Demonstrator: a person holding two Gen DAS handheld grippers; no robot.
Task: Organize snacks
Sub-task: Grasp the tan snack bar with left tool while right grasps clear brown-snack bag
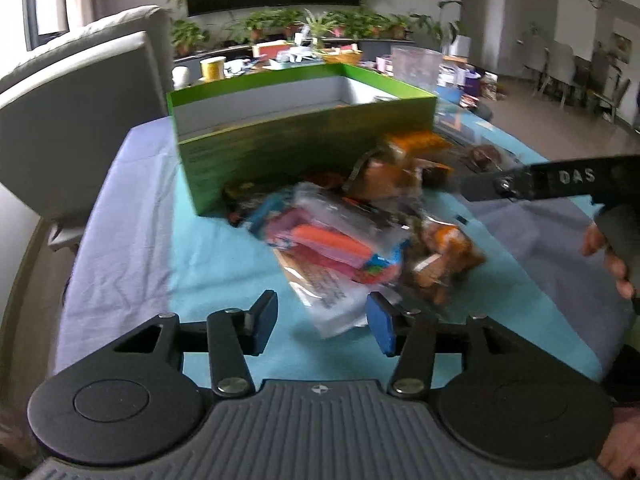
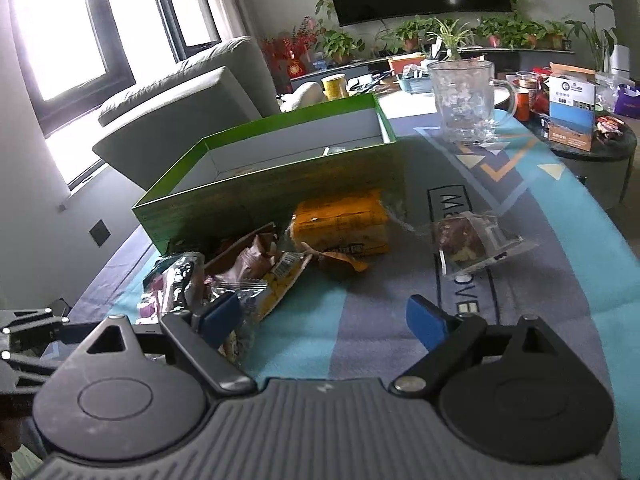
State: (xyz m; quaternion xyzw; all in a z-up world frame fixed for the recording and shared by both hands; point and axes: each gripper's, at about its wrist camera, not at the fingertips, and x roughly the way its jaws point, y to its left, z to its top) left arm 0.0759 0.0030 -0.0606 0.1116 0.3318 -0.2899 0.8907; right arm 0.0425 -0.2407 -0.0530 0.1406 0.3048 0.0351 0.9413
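Observation:
An open green box (image 1: pixel 280 152) with a white inside stands on the blue tablecloth. A blurred heap of snack packets lies in front of it. My left gripper (image 1: pixel 322 320) is open, and the near end of a clear packet with pink and orange contents (image 1: pixel 328 248) lies between its fingertips without being pressed. In the right wrist view the same box (image 2: pixel 280 188) has a yellow-orange packet (image 2: pixel 340 224) against its front wall and a clear packet with a brown cake (image 2: pixel 468 240) lying apart to the right. My right gripper (image 2: pixel 326 316) is open over bare cloth, its left finger (image 2: pixel 224 312) beside the heap.
A glass mug (image 2: pixel 464 100) stands behind the box's right end. A grey armchair (image 2: pixel 180 108) is close to the table's left side. A round side table with cartons (image 2: pixel 572 120) is at the right. A hand (image 1: pixel 608 256) holds the right gripper at the left wrist view's right edge.

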